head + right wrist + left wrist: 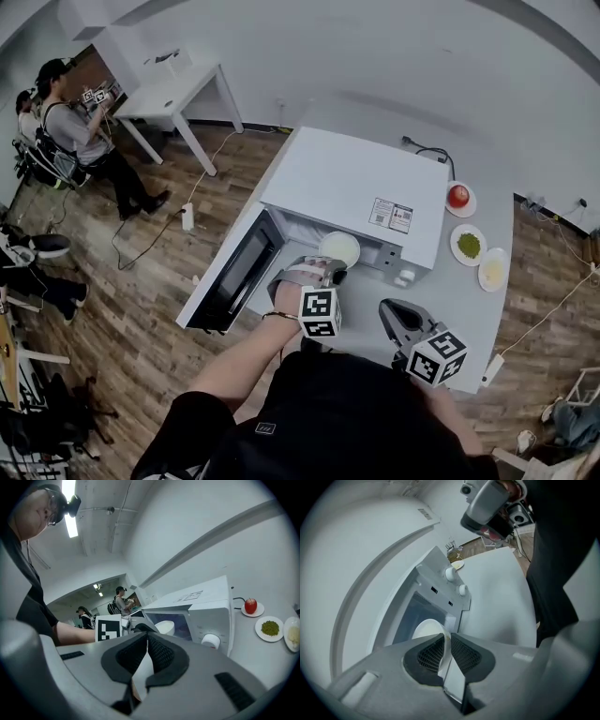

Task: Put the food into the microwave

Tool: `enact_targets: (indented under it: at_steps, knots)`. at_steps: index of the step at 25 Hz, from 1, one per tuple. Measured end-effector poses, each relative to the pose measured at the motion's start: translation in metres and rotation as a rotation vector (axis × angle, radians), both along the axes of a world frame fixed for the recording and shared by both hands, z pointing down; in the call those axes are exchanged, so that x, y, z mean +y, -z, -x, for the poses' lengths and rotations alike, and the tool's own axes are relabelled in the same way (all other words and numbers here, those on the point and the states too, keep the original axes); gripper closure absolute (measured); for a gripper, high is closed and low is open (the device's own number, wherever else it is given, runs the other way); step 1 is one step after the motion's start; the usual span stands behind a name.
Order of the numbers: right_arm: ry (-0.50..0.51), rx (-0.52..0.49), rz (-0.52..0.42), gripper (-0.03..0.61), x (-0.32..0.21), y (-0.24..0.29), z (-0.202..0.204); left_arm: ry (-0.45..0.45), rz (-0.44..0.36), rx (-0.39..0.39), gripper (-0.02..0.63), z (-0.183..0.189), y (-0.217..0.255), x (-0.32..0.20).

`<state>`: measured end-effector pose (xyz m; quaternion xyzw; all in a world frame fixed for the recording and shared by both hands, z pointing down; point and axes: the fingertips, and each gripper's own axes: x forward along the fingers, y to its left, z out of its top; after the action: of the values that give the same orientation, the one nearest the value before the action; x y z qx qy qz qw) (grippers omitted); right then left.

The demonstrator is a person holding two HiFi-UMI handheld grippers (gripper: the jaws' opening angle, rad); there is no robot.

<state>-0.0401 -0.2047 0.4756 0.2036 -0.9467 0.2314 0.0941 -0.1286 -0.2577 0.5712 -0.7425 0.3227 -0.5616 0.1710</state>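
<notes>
The white bowl [339, 248] is at the mouth of the open microwave [361, 178]. Its near rim is pinched between the almost closed jaws of the left gripper [446, 645]. Only the left gripper view shows that pinch. The head view shows the bowl from above, but its contents may be too pale to tell. The right gripper [146, 639] has its jaws together on nothing, over the table [469, 309] to the right of the bowl and apart from it. Its view shows the bowl side-on against the cavity.
</notes>
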Motion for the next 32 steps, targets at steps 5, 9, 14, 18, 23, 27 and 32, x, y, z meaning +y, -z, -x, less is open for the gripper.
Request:
enact_targets:
  at_steps: [5, 9, 14, 18, 23, 27, 32]
  knots:
    - [-0.060, 0.050, -0.005, 0.560, -0.015, -0.001, 0.019, -0.038, 0.041, 0.015, 0.566, 0.021, -0.027, -0.025]
    - [-0.104, 0.106, 0.016, 0.560, -0.022, -0.008, 0.027, -0.084, 0.050, 0.005, 0.565, 0.031, -0.049, -0.045]
    - [-0.141, 0.165, 0.009, 0.560, -0.026, -0.013, 0.031, -0.121, 0.043, 0.010, 0.565, 0.033, -0.066, -0.064]
    - [-0.182, 0.180, 0.018, 0.560, -0.032, -0.016, 0.028, -0.131, 0.031, 0.026, 0.565, 0.032, -0.068, -0.076]
    - [-0.221, 0.185, 0.029, 0.560, -0.034, -0.019, 0.021, -0.132, 0.022, 0.030, 0.565, 0.034, -0.073, -0.093]
    - [-0.250, 0.182, 0.040, 0.560, -0.034, -0.020, 0.012, -0.122, 0.011, 0.038, 0.565, 0.034, -0.074, -0.109]
    - [-0.266, 0.183, 0.038, 0.560, -0.032, -0.019, 0.002, -0.099, -0.018, 0.020, 0.565, 0.037, -0.073, -0.125]
